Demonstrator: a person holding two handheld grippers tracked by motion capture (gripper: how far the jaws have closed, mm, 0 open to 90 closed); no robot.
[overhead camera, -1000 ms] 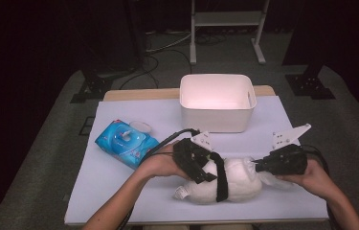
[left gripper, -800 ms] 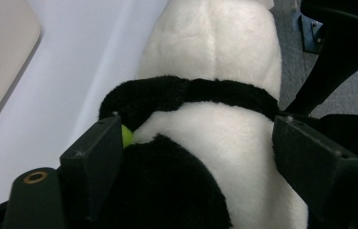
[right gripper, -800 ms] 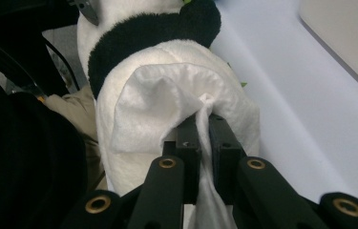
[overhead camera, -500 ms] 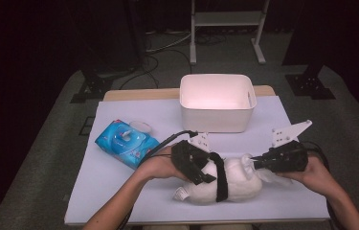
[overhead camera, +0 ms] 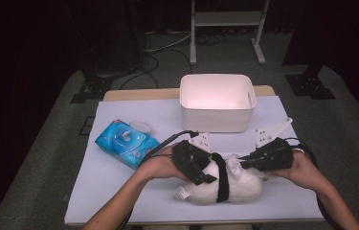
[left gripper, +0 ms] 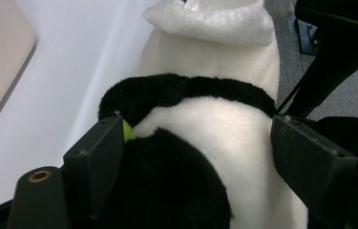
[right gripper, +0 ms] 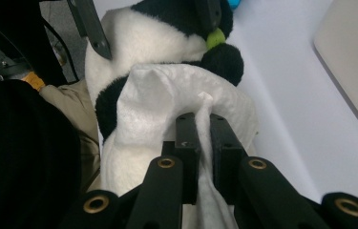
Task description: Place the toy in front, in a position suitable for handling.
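Observation:
A black-and-white panda plush (overhead camera: 237, 186) lies on its side near the table's front edge. My left gripper (overhead camera: 200, 165) comes in from the left with its jaws spread wide around the plush (left gripper: 215, 124), both pads pressing on its fur. My right gripper (overhead camera: 243, 164) reaches in from the right, shut on a white wipe (right gripper: 167, 105) that drapes over one end of the plush (right gripper: 133, 38). In the right gripper view the wipe runs between the two closed fingertips of my right gripper (right gripper: 204, 119). A small green bit (left gripper: 127, 130) shows by the left pad.
A white plastic bin (overhead camera: 217, 100) stands at the back middle of the white table cover (overhead camera: 119, 182). A blue pack of wipes (overhead camera: 127, 143) with its lid flipped up lies at the left. The person's forearms enter from the bottom edge.
My right gripper has moved a little left and up along the plush with the wipe. The left gripper and the plush have stayed in place.

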